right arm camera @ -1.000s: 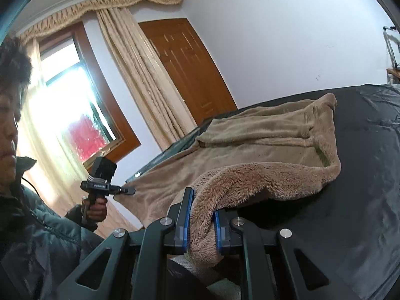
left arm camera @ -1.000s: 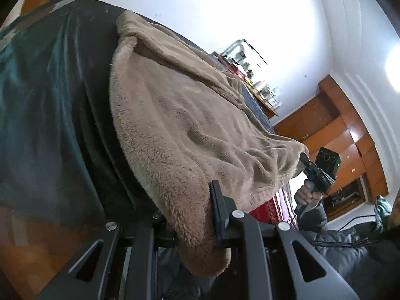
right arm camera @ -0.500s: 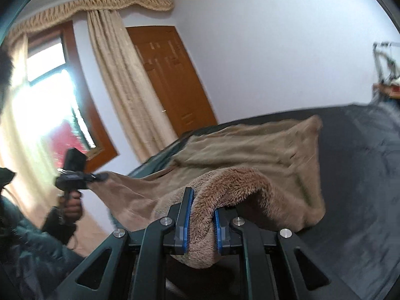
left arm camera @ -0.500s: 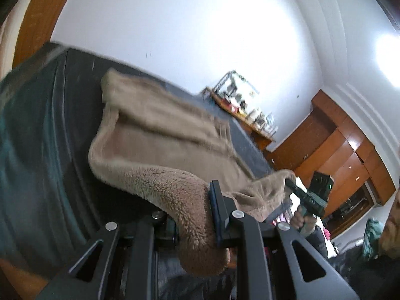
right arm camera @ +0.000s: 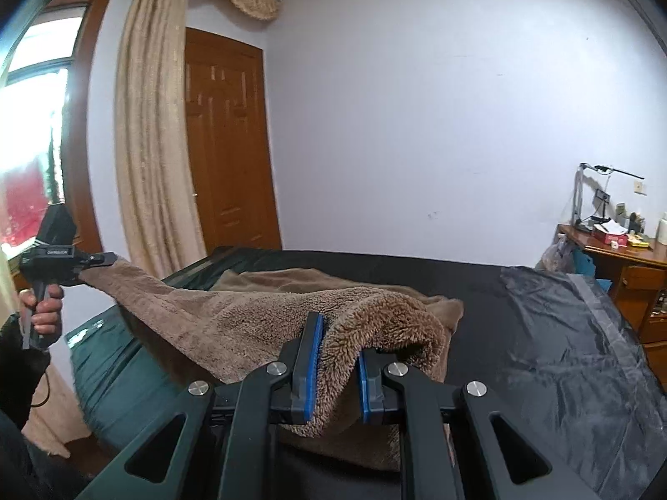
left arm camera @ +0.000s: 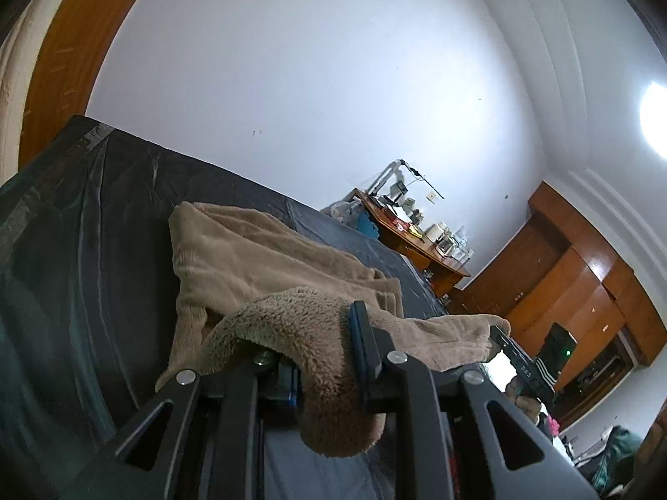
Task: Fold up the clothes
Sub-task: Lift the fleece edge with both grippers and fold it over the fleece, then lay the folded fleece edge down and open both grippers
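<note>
A tan fleece garment (left arm camera: 258, 258) lies partly on a bed with a dark cover (left arm camera: 83, 250). My left gripper (left arm camera: 329, 358) is shut on one thick corner of it, and the fleece bulges out between the pads. My right gripper (right arm camera: 337, 358) is shut on the other near corner of the fleece garment (right arm camera: 250, 316). The near edge hangs stretched in the air between the two grippers; the far part rests on the dark cover (right arm camera: 542, 333). In the left wrist view the right gripper (left arm camera: 496, 333) grips the far corner. The left gripper (right arm camera: 104, 259) shows at the left of the right wrist view.
A wooden desk (right arm camera: 625, 258) cluttered with small items stands beyond the bed's right side. A wooden door (right arm camera: 229, 146), a beige curtain (right arm camera: 150, 146) and a window are at the left. Wooden wardrobes (left arm camera: 583, 283) line the far wall. A person's hand (right arm camera: 41, 312) holds the left gripper's handle.
Both grippers have risen with the garment's near edge, which has lifted off the bed. The views have tilted up, showing more wall and less of the bed.
</note>
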